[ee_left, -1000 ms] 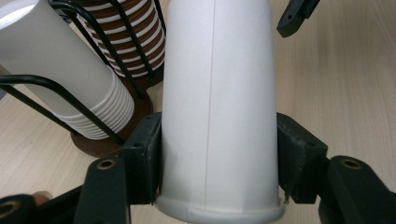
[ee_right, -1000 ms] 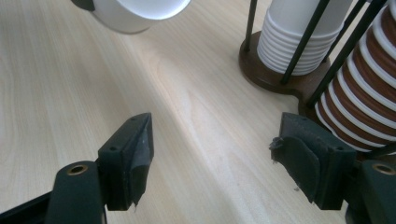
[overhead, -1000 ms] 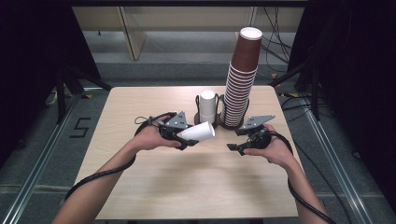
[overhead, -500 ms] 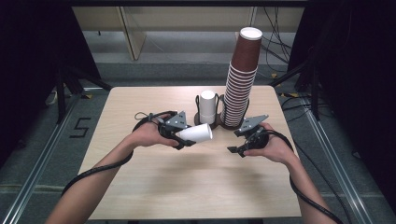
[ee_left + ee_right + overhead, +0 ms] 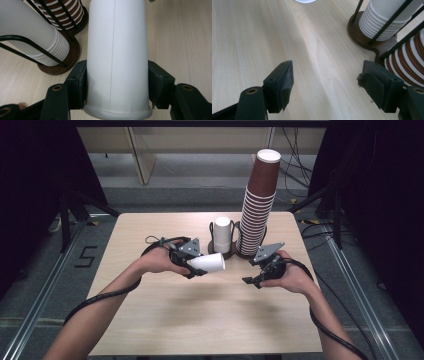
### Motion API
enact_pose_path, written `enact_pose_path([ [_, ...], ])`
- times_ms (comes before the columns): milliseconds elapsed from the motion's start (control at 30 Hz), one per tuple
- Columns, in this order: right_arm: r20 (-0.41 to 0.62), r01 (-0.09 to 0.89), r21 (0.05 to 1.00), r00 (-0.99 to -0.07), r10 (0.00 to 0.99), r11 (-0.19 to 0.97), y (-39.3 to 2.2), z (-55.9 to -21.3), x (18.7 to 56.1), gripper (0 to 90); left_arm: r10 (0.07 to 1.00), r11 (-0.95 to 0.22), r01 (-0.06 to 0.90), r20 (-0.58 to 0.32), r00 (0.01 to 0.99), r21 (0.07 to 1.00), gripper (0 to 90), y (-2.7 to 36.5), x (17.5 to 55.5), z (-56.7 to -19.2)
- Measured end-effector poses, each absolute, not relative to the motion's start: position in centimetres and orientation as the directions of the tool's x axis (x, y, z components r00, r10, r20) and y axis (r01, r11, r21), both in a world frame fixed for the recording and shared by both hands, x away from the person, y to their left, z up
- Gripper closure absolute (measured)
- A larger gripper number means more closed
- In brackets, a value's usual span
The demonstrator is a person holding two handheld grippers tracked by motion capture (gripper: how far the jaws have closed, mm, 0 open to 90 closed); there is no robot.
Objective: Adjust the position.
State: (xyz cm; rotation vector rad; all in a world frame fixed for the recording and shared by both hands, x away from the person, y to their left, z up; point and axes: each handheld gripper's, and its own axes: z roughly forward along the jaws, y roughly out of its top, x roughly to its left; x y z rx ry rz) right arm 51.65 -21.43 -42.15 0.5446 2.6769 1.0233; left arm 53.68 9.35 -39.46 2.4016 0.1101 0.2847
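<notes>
My left gripper point(image 5: 194, 266) is shut on a white paper cup point(image 5: 209, 263), held on its side above the wooden table with its base pointing right. In the left gripper view both pads press the cup point(image 5: 116, 50) near its rim, at the left gripper point(image 5: 116, 86). My right gripper point(image 5: 251, 281) hovers to the right of the cup, apart from it. Its jaws stand open in the right gripper view with bare wood between them, at the right gripper point(image 5: 325, 83).
A brown wire-caged holder at the table's back middle carries a short stack of white cups point(image 5: 222, 234) and a tall stack of brown cups point(image 5: 257, 205). The holder's base point(image 5: 362, 32) lies just ahead of the right jaws. The table point(image 5: 150, 330) is pale wood.
</notes>
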Motion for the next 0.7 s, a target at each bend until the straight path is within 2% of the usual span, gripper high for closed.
enact_pose_path([
  [133,-0.064,0.259,0.663,-0.915,0.398,0.703,-21.3,-42.2,51.8,27.2,0.139,-0.769,-0.007,0.178,0.974,0.64,40.9,9.2,53.9,-39.5],
  [167,-0.096,0.217,0.659,-0.926,0.366,0.72,-21.2,-42.3,52.1,27.2,0.13,-0.777,-0.015,0.184,0.974,0.629,41.0,9.0,54.0,-39.5],
  [200,-0.079,0.249,0.652,-0.917,0.391,0.716,-21.1,-42.3,51.9,27.2,0.125,-0.779,-0.016,0.181,0.976,0.627,40.9,8.9,54.0,-39.5],
  [267,-0.103,0.215,0.643,-0.927,0.361,0.735,-21.0,-42.2,52.2,27.2,0.115,-0.784,-0.02,0.177,0.977,0.62,41.0,8.7,54.0,-39.4],
  [333,-0.093,0.22,0.645,-0.928,0.361,0.732,-20.9,-42.1,52.2,27.2,0.103,-0.789,-0.024,0.172,0.98,0.614,40.9,8.4,53.8,-39.4],
  [600,-0.096,0.186,0.61,-0.947,0.305,0.77,-19.9,-42.0,52.3,27.1,0.0,-0.859,-0.089,0.175,0.985,0.503,40.9,7.4,54.0,-38.8],
  [633,-0.078,0.217,0.592,-0.943,0.323,0.776,-19.7,-41.8,52.0,27.1,-0.007,-0.865,-0.095,0.176,0.984,0.493,40.9,7.3,54.0,-38.8],
  [667,-0.111,0.158,0.595,-0.955,0.276,0.788,-19.5,-41.8,52.4,26.9,-0.019,-0.871,-0.105,0.18,0.983,0.48,40.9,7.2,54.0,-38.7],
  [700,-0.11,0.155,0.593,-0.956,0.271,0.79,-19.3,-41.8,52.3,26.8,-0.023,-0.875,-0.106,0.179,0.984,0.472,40.9,7.0,54.0,-38.6],
])
